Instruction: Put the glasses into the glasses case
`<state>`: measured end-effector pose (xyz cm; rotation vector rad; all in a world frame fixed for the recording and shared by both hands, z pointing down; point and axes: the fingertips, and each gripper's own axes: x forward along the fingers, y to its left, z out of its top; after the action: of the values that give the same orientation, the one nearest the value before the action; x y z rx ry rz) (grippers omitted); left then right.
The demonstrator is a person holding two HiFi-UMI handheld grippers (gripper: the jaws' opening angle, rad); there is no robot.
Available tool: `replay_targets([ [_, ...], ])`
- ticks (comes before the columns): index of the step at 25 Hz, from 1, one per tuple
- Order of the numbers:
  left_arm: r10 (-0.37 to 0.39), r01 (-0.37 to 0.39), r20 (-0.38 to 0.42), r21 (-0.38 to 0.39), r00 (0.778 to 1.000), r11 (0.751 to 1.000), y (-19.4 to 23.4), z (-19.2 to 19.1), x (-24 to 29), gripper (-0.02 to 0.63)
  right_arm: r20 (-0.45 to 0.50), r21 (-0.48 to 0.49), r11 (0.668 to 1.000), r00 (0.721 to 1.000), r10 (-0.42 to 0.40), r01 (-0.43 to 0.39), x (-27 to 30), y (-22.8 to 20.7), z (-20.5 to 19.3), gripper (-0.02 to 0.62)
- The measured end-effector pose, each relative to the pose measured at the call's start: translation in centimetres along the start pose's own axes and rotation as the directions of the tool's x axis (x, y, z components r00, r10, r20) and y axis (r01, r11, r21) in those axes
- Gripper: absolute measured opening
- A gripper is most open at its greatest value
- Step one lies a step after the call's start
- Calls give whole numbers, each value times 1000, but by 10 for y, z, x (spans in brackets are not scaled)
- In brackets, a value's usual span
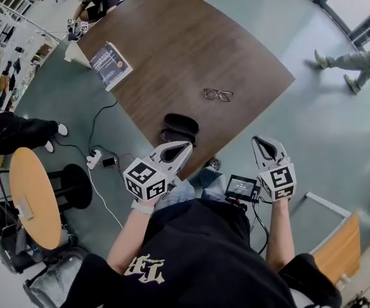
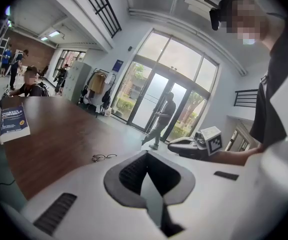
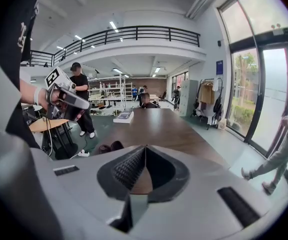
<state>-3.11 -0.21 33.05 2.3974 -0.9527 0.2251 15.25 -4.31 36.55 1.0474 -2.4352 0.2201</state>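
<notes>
The task was found not yet begun; the step in hand was judged to be the approach. The left gripper (image 1: pixel 182 149) was held with its jaws pressed together and nothing between them. The right gripper (image 1: pixel 263 142) was likewise closed and empty. Both were held short of the counter (image 1: pixel 191 43) edge. The glasses case (image 1: pixel 179 128), apparently lying open, was noted just ahead of the left jaws. The glasses (image 1: pixel 218 94) were seen farther ahead, between the lines of the two pairs of jaws, apart from the case and untouched. It was judged that one pair of jaws would next need to be spread and carried forward to the frame.
</notes>
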Motion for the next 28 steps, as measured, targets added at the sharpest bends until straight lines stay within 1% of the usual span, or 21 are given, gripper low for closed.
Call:
replay_targets([
  [3, 2, -2, -3, -21, 1000, 1000, 6, 3, 10, 6, 32, 88, 994, 998, 54, -57, 10, -13, 3, -8],
  [5, 1, -1, -9, -33, 1000, 999, 12, 2, 16, 6, 47, 124, 989, 996, 71, -77, 16, -24, 5, -8],
  [7, -19, 19, -7, -51, 1000, 998, 19, 3, 24, 6, 45, 139, 987, 996, 75, -81, 25, -34, 5, 0],
  [10, -69, 69, 8, -81, 998, 994, 33, 5, 36, 6, 50, 172, 981, 996, 78, -85, 43, -46, 3, 8],
  [15, -101, 99, -14, -88, 995, 991, 62, 11, 57, 6, 37, 220, 972, 997, 71, -77, 72, -57, -5, 17],
  [19, -130, 124, -75, -81, 989, 989, 88, 13, 82, 6, 10, 258, 963, 997, 80, -80, 95, -65, -12, 27],
  [22, -131, 122, -123, -79, 984, 989, 116, 7, 107, 6, -22, 254, 963, 995, 93, -85, 121, -76, -22, 38],
  [25, -120, 107, -164, -83, 979, 991, 142, -4, 129, 49, -56, 257, 962, 992, 111, -93, 142, -80, -36, 49],
  [28, -105, 87, -199, -97, 974, 991, 162, -14, 151, 60, -83, 270, 957, 988, 133, -107, 158, -82, -50, 55],
])
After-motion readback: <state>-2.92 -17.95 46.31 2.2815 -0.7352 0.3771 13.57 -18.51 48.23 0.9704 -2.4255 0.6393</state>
